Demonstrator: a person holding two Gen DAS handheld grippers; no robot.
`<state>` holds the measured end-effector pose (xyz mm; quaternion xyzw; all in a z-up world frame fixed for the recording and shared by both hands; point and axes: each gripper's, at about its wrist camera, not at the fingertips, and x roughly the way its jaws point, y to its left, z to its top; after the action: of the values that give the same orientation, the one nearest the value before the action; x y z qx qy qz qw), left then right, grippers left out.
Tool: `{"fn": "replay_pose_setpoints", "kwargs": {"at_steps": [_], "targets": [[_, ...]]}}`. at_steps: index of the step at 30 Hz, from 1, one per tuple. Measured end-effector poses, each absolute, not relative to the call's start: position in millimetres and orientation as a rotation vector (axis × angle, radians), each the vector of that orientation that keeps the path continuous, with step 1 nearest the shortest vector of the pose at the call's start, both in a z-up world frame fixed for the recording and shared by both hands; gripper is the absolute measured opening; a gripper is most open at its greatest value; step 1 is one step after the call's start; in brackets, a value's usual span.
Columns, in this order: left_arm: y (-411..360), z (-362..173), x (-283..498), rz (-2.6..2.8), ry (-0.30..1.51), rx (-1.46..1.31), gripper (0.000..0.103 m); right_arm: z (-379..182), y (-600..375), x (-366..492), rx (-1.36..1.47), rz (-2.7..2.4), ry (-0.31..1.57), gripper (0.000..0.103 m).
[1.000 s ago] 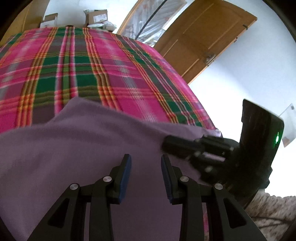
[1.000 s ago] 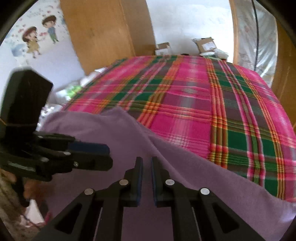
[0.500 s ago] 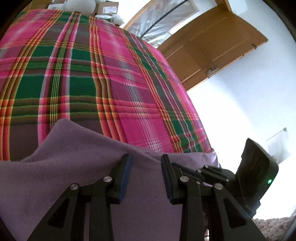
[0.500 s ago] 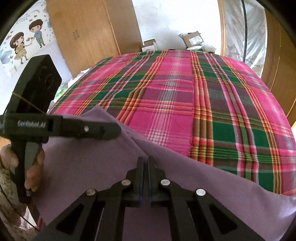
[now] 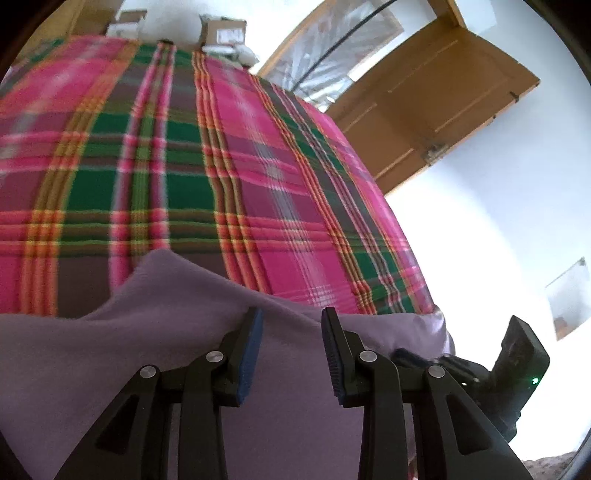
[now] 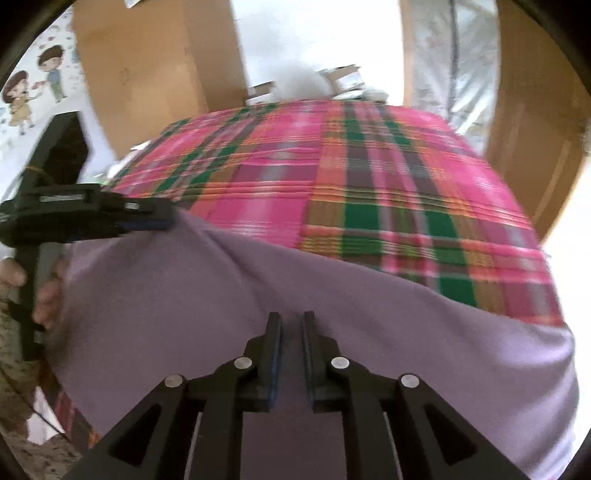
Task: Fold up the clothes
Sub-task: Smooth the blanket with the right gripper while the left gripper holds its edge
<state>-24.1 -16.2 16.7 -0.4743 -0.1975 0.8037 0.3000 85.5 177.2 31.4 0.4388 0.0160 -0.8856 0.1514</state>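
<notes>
The purple garment (image 5: pixel 192 332) lies spread over the near end of the bed, one rounded fold of it pushed up onto the plaid blanket (image 5: pixel 184 177), the rest draping toward the near edge. The left claw (image 5: pixel 291 321) hangs over the cloth with its jaws well apart and nothing between them. The right claw (image 6: pixel 291 321) has its jaws drawn close, a narrow gap left between the pads; purple cloth shows in that gap, but whether it is pinched I cannot tell. In the right wrist view a hand (image 6: pixel 44 291) grips the left claw's handle at the garment's left edge.

The blanket is bright pink with green squares and orange-yellow stripes, covering the whole bed. Beyond its far end sit cardboard boxes (image 5: pixel 225 33) against a white wall. A wooden door (image 5: pixel 436 96) stands open on the right, and a tall wooden wardrobe (image 6: pixel 155 70) rises on the left, beside a wall sticker of cartoon children (image 6: pixel 33 88).
</notes>
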Motion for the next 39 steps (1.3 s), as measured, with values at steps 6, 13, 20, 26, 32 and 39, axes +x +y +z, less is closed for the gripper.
{"fn": "replay_pose_setpoints", "kwargs": {"at_steps": [6, 13, 20, 26, 32, 39], "targets": [[-46, 26, 17, 2.205, -0.548, -1.237, 0.034, 35, 200, 119, 1.203, -2.599, 0.000, 0.012], [-65, 22, 70, 2.261, -0.491, -1.268, 0.034, 25, 218, 163, 1.156, -2.654, -0.031, 0.020], [-85, 12, 108, 2.282, -0.495, -1.313, 0.034, 25, 241, 208, 1.106, -2.715, -0.092, 0.022], [-104, 11, 129, 2.329, -0.513, -1.311, 0.034, 38, 254, 218, 1.057, -2.801, -0.081, 0.022], [-115, 9, 145, 2.344, -0.547, -1.298, 0.034, 36, 302, 204, 1.106, -2.969, -0.276, 0.023], [-127, 10, 159, 2.361, -0.567, -1.296, 0.034, 28, 307, 215, 1.159, -3.007, -0.288, 0.025]]}}
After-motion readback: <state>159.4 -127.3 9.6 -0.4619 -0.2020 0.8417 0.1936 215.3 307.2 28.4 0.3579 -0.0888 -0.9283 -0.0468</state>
